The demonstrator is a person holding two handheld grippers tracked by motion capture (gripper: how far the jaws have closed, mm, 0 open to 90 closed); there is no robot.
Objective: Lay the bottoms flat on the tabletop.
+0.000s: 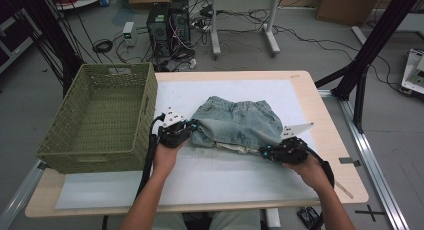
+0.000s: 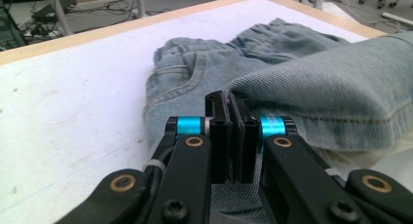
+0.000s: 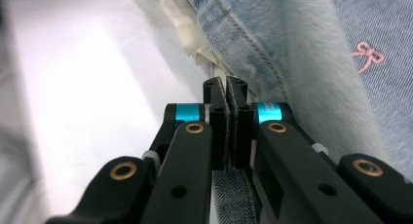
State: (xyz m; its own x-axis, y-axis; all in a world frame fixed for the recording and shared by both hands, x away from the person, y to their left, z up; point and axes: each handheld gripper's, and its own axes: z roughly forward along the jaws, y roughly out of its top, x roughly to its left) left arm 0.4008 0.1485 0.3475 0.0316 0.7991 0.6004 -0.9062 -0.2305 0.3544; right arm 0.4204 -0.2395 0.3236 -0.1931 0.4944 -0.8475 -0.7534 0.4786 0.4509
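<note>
Light blue denim shorts [image 1: 240, 121] lie on the white mat [image 1: 225, 180], with the lower part folded up over the waistband. My left gripper [image 1: 189, 127] is shut on the fold's left edge; in the left gripper view the jaws pinch the denim [image 2: 311, 87] at the gripper's tip [image 2: 228, 98]. My right gripper [image 1: 266, 151] is shut on the hem at the shorts' lower right corner. In the right gripper view a strip of denim [image 3: 311, 48] runs between the closed jaws at the tip [image 3: 225, 85]. A small pink bow [image 3: 367, 54] is stitched on the fabric. White pocket lining [image 1: 235, 148] peeks out below.
A green woven basket [image 1: 95, 152] stands on the table's left side, close to my left gripper. The wooden table edge [image 1: 340, 140] runs along the right. Computer towers [image 1: 168, 22] and cables are on the floor beyond the table.
</note>
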